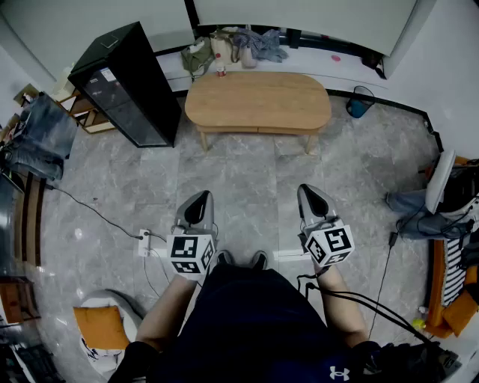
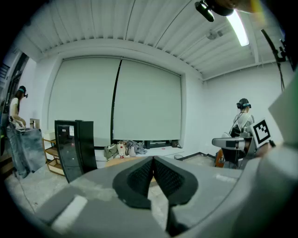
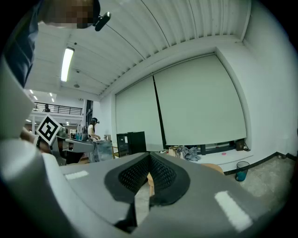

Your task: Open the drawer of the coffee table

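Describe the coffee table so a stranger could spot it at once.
Start at the far wall with the drawn blinds and the low ledge beneath it. Just in front of that ledge stands the coffee table. It alone has a rounded oval top of pale wood, and it sits between a tall black cabinet and a small blue bin.

Light: bright; ceiling tube lamp [image 2: 240, 27] glares
Shadows: faint, soft on floor [image 1: 239, 187]
Edges: fisheye bending; gripper views' corners black
Focus: left claw [image 2: 153, 159] soft up close
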The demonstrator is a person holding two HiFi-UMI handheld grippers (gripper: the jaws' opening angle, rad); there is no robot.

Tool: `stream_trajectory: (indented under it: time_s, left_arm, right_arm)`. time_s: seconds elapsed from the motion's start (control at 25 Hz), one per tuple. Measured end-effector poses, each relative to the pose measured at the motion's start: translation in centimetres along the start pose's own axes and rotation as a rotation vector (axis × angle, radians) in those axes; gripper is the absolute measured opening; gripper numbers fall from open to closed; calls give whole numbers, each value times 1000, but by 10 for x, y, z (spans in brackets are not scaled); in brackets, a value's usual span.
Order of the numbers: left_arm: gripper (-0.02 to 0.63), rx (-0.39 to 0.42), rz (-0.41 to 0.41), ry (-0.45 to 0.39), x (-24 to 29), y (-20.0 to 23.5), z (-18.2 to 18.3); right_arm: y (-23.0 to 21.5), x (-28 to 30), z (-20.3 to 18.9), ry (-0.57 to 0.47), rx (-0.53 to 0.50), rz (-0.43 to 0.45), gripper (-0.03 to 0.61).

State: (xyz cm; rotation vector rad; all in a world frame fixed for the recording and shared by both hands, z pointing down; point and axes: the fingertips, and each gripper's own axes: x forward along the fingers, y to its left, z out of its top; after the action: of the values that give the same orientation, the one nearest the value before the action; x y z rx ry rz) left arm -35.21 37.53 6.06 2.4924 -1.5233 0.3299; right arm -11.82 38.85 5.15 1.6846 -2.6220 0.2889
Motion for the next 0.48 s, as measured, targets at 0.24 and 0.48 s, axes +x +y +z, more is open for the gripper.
stream_trajectory:
  time_s: [0.24,0.48]
  left_arm:
    - [3,1,2,-3,0,-16,0]
    - [3,5,-21,3,12,-28,1]
  right_arm:
    - [-13,-17,-1,-2,0,-10,2]
    - [-28,-26,2,-23,15,-38,2]
